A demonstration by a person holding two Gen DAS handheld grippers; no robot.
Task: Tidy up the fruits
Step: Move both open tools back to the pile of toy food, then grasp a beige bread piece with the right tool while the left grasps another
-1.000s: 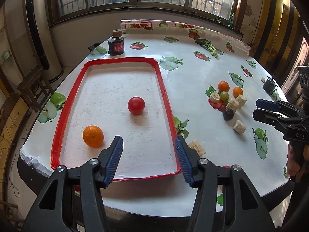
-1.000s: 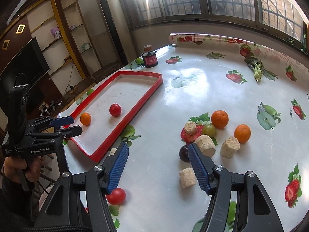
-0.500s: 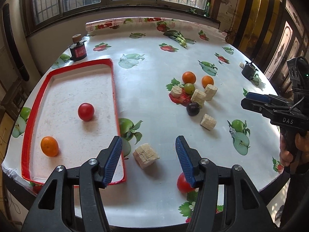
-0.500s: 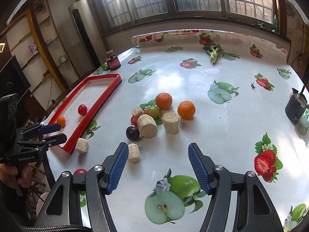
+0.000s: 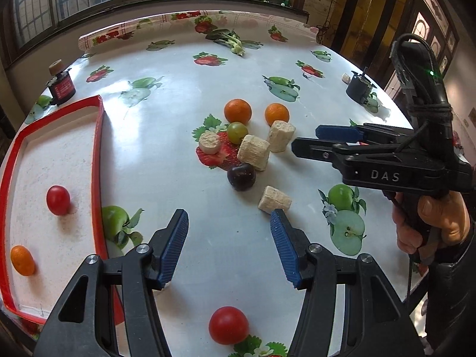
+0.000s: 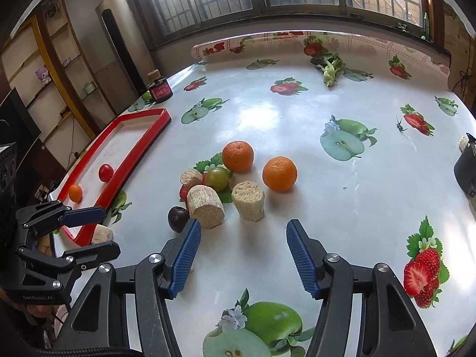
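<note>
Your right gripper (image 6: 241,255) has just been closing a little, yet nothing sits between its parted jaws; your left gripper (image 5: 229,247) is open and empty too. You have the red tray (image 5: 96,160) at nine o'clock holding one tomato (image 5: 58,200) and one small orange (image 5: 22,260). Left out at twelve o'clock: two oranges (image 6: 279,174), a green fruit (image 6: 217,178), a plum (image 5: 241,176); another tomato (image 5: 228,325) at six.

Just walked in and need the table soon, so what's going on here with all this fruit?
A person holds tongs in each hand and is sorting fruit into the red-rimmed tray. A red tomato and a small orange already lie in it. Both the left tongs and right tongs are open and empty; the right ones have just been closing a little. Two oranges, a green fruit, a dark plum and another tomato are still on the table.
</note>
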